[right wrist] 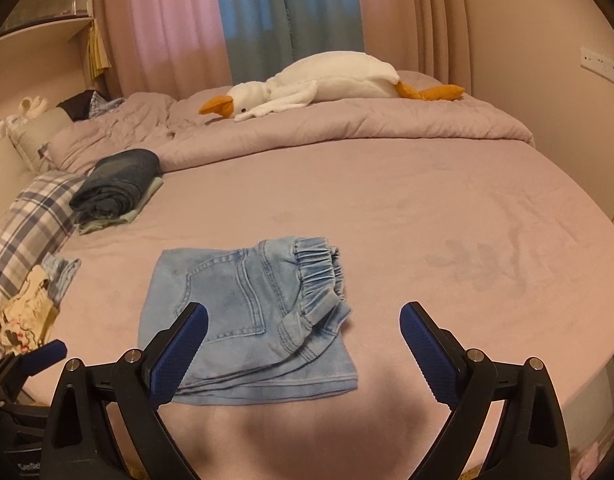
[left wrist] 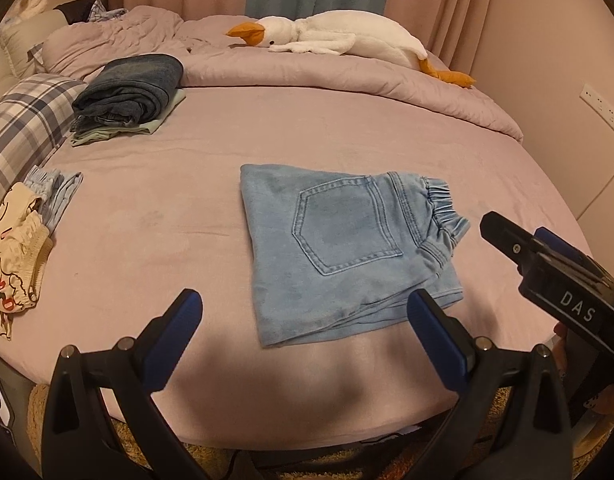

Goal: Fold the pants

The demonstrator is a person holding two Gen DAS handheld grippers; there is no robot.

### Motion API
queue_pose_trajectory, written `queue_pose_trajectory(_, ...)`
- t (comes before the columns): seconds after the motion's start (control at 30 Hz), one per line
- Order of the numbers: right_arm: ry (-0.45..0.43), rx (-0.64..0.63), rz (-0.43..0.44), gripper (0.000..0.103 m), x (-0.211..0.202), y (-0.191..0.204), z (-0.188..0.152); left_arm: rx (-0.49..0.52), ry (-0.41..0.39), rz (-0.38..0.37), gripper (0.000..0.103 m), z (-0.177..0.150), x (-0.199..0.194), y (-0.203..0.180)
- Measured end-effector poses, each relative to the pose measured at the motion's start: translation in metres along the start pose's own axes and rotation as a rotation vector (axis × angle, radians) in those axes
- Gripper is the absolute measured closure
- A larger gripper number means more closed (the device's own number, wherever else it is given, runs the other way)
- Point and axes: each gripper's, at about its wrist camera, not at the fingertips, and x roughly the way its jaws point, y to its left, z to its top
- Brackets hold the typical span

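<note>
Light blue denim pants lie folded into a compact rectangle on the pink bed, back pocket up, elastic waistband to the right. They also show in the right wrist view. My left gripper is open and empty, hovering just above the pants' near edge. My right gripper is open and empty, above the pants' near right part. The right gripper also appears at the right of the left wrist view, beside the waistband.
A stack of folded dark jeans sits at the back left beside a plaid pillow. Unfolded patterned clothes lie at the left edge. A plush goose rests on the bunched duvet at the back.
</note>
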Motion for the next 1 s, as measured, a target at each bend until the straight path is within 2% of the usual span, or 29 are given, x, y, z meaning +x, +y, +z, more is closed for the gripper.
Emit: queue_pose_trajectory(1.0,0.019,-0.020,-0.022,0.006,0.0059,0.0060,-0.0044,-0.032,-0.008,0.023,0.001,0.0022,0.0008,0.0090)
